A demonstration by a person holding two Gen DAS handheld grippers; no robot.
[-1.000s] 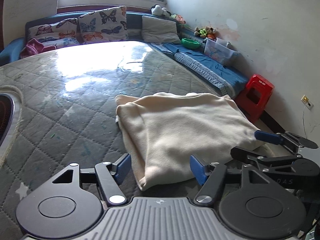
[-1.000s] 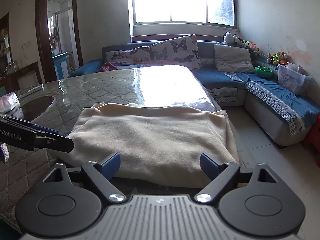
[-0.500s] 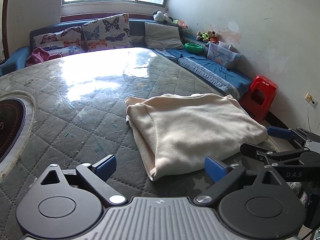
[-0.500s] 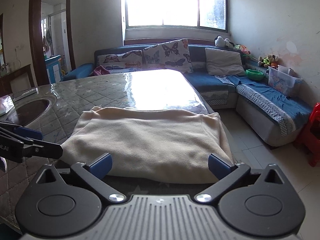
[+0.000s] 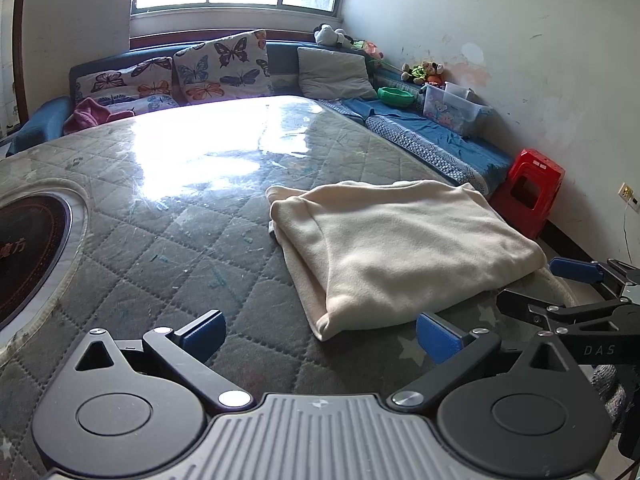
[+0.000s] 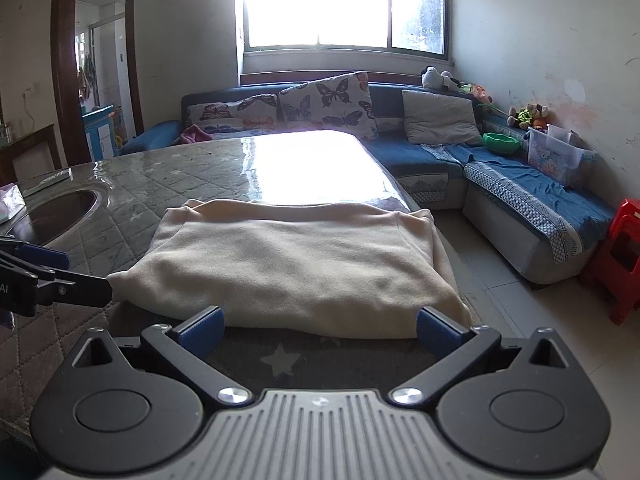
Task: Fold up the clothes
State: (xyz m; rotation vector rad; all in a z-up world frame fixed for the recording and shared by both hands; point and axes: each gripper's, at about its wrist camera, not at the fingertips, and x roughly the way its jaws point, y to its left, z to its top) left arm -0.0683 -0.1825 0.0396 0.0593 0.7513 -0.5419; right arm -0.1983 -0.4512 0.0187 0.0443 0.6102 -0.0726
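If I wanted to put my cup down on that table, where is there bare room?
The widest bare stretch of the quilted table lies between the folded cream garment and the round inset cooktop, running back toward the butterfly cushions. The near right corner is crowded: garment, left gripper and right gripper.

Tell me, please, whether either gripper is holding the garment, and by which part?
Nothing is held. The left gripper and right gripper both have their jaws open, just short of the folded cream garment lying on the table.
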